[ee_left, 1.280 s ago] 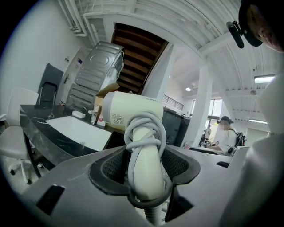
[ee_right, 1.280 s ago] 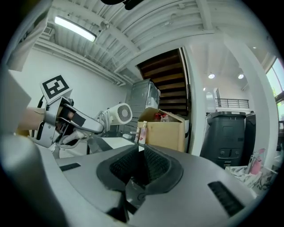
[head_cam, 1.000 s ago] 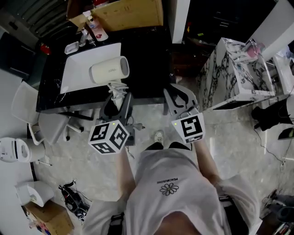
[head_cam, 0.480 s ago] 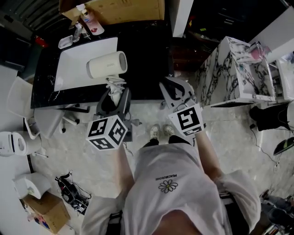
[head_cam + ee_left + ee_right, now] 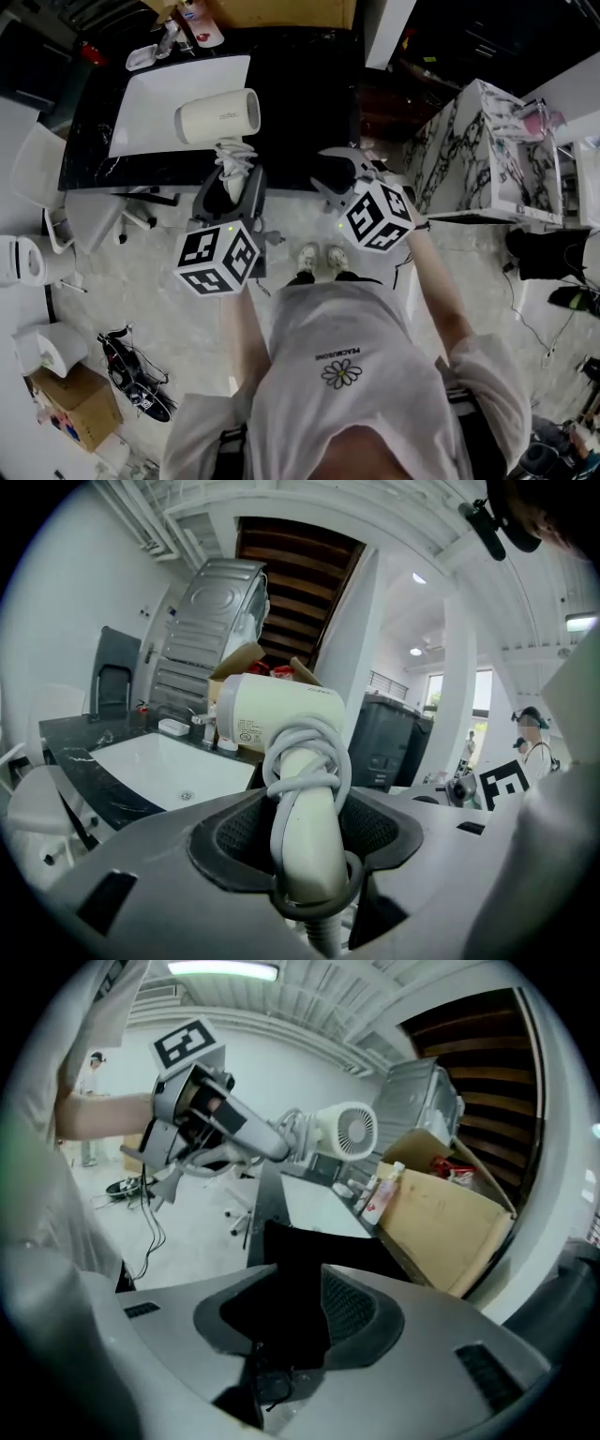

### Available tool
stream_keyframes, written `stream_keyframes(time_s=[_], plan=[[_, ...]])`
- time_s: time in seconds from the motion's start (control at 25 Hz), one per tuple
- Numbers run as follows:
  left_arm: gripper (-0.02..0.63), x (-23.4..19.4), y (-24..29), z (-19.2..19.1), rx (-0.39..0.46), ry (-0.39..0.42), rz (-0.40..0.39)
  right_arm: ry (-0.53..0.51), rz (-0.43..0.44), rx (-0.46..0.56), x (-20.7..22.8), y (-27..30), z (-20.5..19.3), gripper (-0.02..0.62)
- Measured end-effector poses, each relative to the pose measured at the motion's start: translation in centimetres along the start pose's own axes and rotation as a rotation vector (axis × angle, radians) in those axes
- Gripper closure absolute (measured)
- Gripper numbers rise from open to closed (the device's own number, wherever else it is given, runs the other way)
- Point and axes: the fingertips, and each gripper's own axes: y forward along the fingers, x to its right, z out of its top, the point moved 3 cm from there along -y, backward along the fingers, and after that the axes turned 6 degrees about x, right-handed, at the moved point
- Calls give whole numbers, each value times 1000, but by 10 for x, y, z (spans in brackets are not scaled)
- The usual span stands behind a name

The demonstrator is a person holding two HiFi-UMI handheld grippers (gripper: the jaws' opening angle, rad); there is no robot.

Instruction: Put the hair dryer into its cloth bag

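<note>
Left gripper view: the left gripper (image 5: 307,855) is clamping the cream plastic hair dryer (image 5: 281,710) by its handle for bagging; at three o'clock, the right gripper (image 5: 291,1321), jaws just opening, is straddling the black cloth bag (image 5: 292,1258).

Cream hair dryer (image 5: 218,117), black countertop (image 5: 300,103)

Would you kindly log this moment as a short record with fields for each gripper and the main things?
left gripper: shut on the handle of the cream hair dryer
cord: white cord wrapped round that handle
right gripper: jaws just opening, black cloth bag between them
task state: dryer not yet in bag
background: white basin, brown cardboard box
</note>
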Motion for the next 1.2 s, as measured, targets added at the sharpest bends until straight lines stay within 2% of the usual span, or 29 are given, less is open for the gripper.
stream_keyframes(time_s=[0.12, 0.28, 0.68, 0.76, 0.8, 1.04, 1.2], plan=[[364, -1, -4, -4, -4, -1, 14, -64, 100, -87, -11, 14, -19, 480], [364, -2, -8, -12, -36, 26, 32, -118, 185, -183, -16, 29, -38, 480], [364, 0, -13, -29, -83, 54, 44, -155, 271, -269, -25, 43, -55, 500], [364, 0, -15, -31, -89, 51, 44, -172, 265, -281, -25, 45, -57, 525], [364, 0, -16, -32, -94, 50, 42, -176, 254, -277, -24, 45, -56, 562], [364, 4, -17, -36, -113, 52, 17, -123, 174, -181, -4, 37, -37, 569], [364, 14, -14, -42, -162, 50, -110, -79, 111, -122, 12, 30, -24, 571]])
